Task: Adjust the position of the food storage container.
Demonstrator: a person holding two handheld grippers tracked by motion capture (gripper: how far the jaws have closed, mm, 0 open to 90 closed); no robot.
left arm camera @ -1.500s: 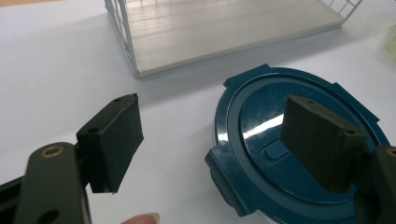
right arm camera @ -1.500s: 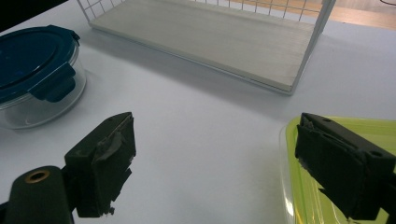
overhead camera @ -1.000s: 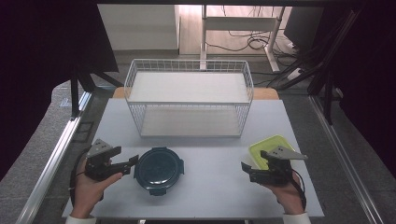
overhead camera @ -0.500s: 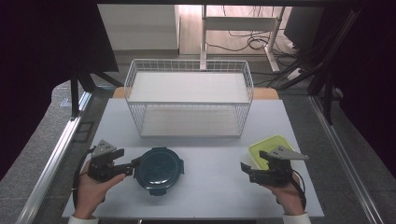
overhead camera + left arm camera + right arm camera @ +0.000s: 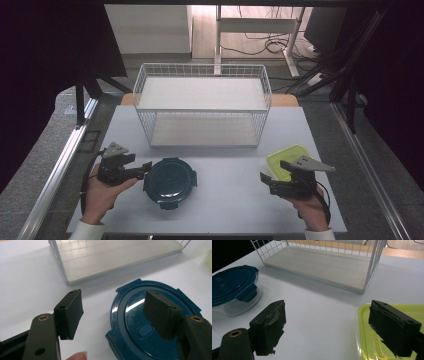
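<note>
Early stage; nothing lifted yet. L gripper point(image 5: 145, 167) jaws have just been closing, straddling rim of blue-lidded container point(image 5: 170, 182) on table point(image 5: 225, 200), pads not yet pressing. R gripper point(image 5: 265, 179) jaws wide, empty, at edge of green-lidded container point(image 5: 282, 159). Wire rack point(image 5: 202, 107) behind, shelves bare. Grasp and placing remain.

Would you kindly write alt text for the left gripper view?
The left gripper has open black jaws straddling the near rim of a round container with a dark blue lid, one jaw over the lid. A white wire rack stands behind on the white table.
</note>
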